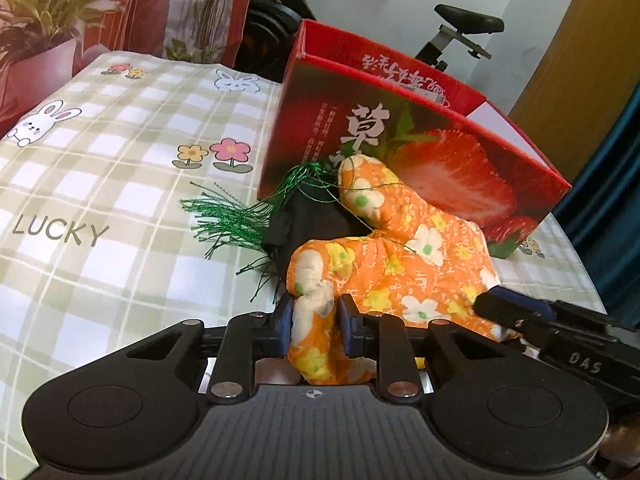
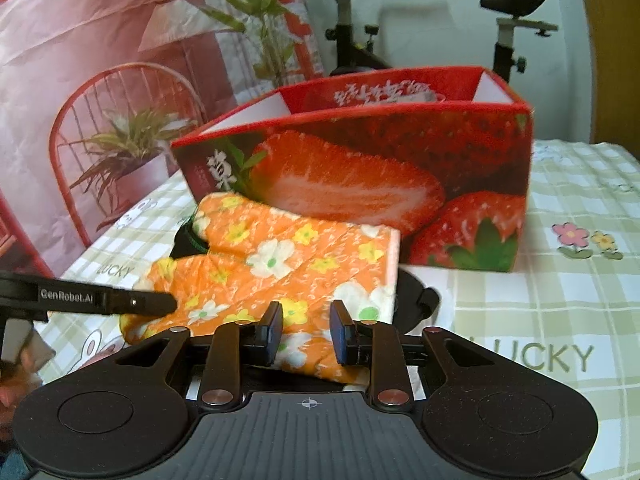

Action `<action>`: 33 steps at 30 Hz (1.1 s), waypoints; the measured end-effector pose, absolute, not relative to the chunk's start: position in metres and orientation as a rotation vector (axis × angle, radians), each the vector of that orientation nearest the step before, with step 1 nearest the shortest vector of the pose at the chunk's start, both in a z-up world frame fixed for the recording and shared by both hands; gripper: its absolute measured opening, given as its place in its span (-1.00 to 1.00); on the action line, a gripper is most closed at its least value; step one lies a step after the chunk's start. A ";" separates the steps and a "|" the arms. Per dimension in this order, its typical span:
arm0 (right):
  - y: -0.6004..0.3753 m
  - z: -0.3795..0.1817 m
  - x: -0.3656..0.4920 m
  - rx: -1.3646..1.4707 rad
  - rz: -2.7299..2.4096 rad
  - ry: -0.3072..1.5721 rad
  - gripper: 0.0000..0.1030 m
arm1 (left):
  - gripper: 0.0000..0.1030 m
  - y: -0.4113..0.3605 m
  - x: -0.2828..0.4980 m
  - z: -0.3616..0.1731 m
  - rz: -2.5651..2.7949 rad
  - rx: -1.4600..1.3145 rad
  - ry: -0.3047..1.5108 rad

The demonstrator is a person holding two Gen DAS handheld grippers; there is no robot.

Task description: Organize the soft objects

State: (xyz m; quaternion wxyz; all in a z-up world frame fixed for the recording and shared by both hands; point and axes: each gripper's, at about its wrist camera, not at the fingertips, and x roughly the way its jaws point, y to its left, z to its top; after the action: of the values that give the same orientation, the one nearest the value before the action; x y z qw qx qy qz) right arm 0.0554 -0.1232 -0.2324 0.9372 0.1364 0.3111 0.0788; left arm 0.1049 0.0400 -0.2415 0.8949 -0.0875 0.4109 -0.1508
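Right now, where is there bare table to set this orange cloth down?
Free: the checked tablecloth left of the strawberry box, and the stretch right of the box toward the printed flowers. Crowded: in front of the box, with orange floral cloth, green tassel and both grippers.

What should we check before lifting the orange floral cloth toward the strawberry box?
1. Left tool on cloth: ok, pads pinch a bunched fold of the orange floral cloth.
2. Right tool on cloth: cannot tell, the cloth edge lies between its pads but contact is unclear.
3. Strawberry box open on top: ok.
4. Box has room: cannot tell, inside mostly hidden.
5. Green tassel clear of cloth: not ok, its threads trail across the cloth.
6. Dark object under the cloth free: cannot tell.
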 end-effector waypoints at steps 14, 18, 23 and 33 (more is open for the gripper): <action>-0.144 -0.241 0.059 0.394 0.067 0.619 -0.15 | -0.41 0.039 0.107 -0.251 -0.302 -0.183 0.878; -0.145 -0.243 0.058 0.418 0.081 0.627 -0.15 | -0.39 0.038 0.108 -0.253 -0.300 -0.188 0.879; -0.143 -0.246 0.060 0.431 0.107 0.645 -0.17 | -0.39 0.038 0.108 -0.253 -0.301 -0.188 0.880; -0.119 -0.218 0.047 0.229 0.181 0.498 -0.78 | -0.38 0.039 0.108 -0.254 -0.302 -0.189 0.881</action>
State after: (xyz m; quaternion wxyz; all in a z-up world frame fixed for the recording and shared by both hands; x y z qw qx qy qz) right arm 0.0469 -0.1191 -0.2175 0.9587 0.1130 0.2455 0.0891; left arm 0.1082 0.0385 -0.2537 0.8891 -0.0912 0.4243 -0.1452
